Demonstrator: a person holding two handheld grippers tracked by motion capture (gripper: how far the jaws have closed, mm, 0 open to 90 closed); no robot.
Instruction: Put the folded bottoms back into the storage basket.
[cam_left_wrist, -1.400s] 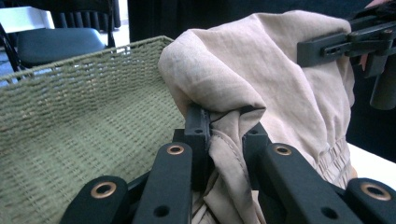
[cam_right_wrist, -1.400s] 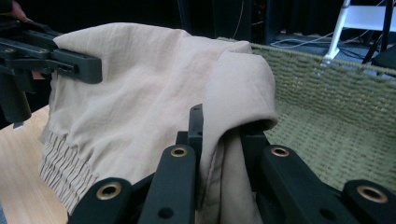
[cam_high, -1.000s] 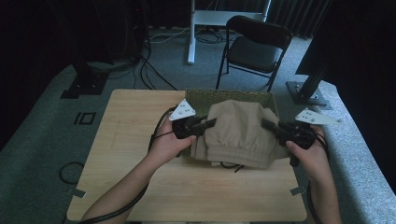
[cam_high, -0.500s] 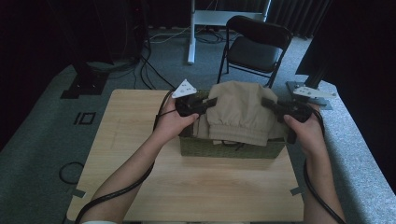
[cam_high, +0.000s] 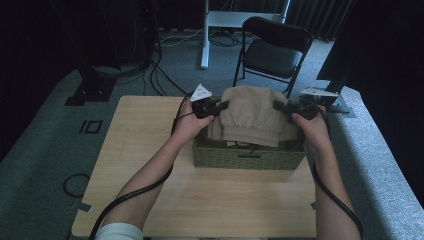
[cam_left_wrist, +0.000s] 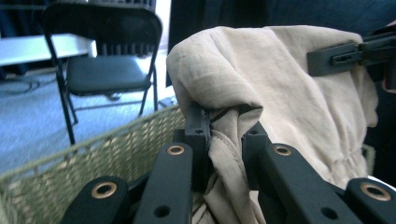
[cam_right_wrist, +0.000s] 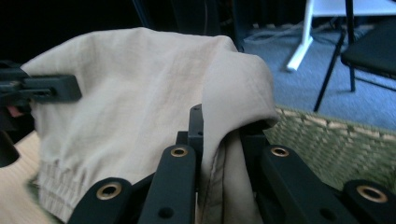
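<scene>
Nearest me, the wicker basket (cam_high: 248, 157) sits on the table (cam_high: 150, 150); above it I hold the folded beige garment (cam_high: 252, 115), my left gripper (cam_high: 220, 106) and right gripper (cam_high: 278, 105) each pinching one side; beyond stands a chair (cam_high: 272, 47).

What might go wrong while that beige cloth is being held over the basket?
Each hand-held gripper, left and right, pinches only a fold of the folded beige fabric garment, so it might slip free. Its hem hangs over the green woven basket's near rim and could end up draped outside, or drag the basket along.
</scene>
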